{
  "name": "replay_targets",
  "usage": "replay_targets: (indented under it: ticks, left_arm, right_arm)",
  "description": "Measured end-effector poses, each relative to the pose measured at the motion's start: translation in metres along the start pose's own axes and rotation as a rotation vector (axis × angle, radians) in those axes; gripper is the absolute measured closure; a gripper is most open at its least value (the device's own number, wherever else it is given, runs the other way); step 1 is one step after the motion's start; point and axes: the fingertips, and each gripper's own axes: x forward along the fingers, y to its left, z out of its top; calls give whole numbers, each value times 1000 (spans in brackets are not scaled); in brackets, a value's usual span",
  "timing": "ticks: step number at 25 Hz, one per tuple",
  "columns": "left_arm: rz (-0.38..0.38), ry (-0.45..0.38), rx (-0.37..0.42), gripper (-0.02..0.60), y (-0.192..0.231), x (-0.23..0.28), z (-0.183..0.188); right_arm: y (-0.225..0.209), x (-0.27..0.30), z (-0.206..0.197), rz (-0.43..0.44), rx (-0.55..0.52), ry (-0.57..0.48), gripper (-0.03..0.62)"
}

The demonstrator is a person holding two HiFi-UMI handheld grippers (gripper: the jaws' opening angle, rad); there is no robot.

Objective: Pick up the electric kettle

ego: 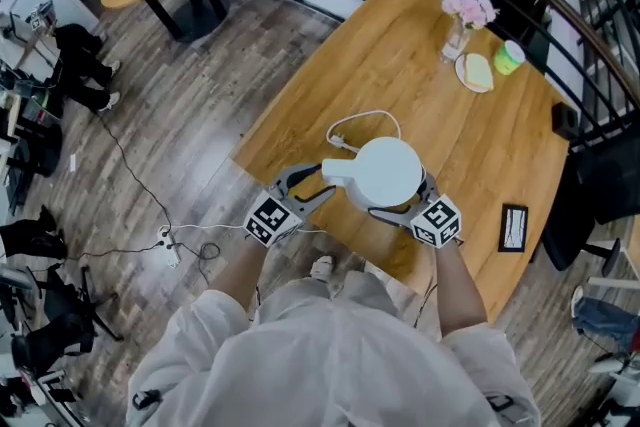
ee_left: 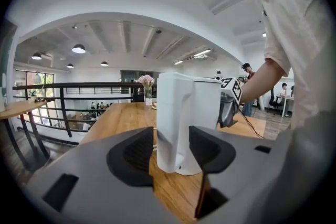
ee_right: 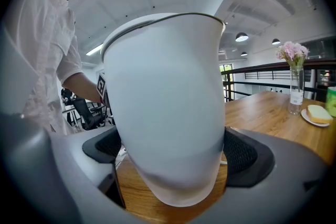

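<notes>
The electric kettle (ego: 388, 171) is white and stands upright on the wooden table (ego: 420, 85), near the table edge closest to the person. Its white cord (ego: 365, 118) loops across the tabletop beyond the jaws of both grippers.

Right gripper (ego: 405, 195): the jaws are set wide around the kettle body. In the right gripper view the body (ee_right: 168, 107) fills the whole gap of the right gripper (ee_right: 170, 152), and both dark ribbed pads (ee_right: 241, 152) lie against its sides. The base of the kettle sits on the wood just beyond the jaw roots.

Left gripper (ego: 322, 183): the jaws stand wide apart. In the left gripper view the kettle handle (ee_left: 173, 118) stands upright in the gap of the left gripper (ee_left: 171, 149), ahead of the pads (ee_left: 134, 152). The handle appears to sit free of both pads, though the wide-angle view leaves the clearance uncertain. The marker cube of the right gripper (ee_left: 231, 89) shows past the kettle, on the far side of the left jaws.

Further items on the table, all well beyond both sets of jaws:
- a vase of pink flowers (ego: 462, 25)
- a plate with bread (ego: 475, 72)
- a green cup (ego: 509, 57)

A dark phone (ego: 513, 227) lies outboard of the right gripper, apart from it.
</notes>
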Motion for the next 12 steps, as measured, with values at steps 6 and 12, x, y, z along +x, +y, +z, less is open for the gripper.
replay_targets:
  ticks: [6,12]
  left_arm:
    - [49,-37,38,388,6,15,16]
    - [197,-59,111,419,8,22,27]
  right_arm:
    - [-1,0,-1,-2,5,6,19]
    - [0,-1,1,-3,7,7,19]
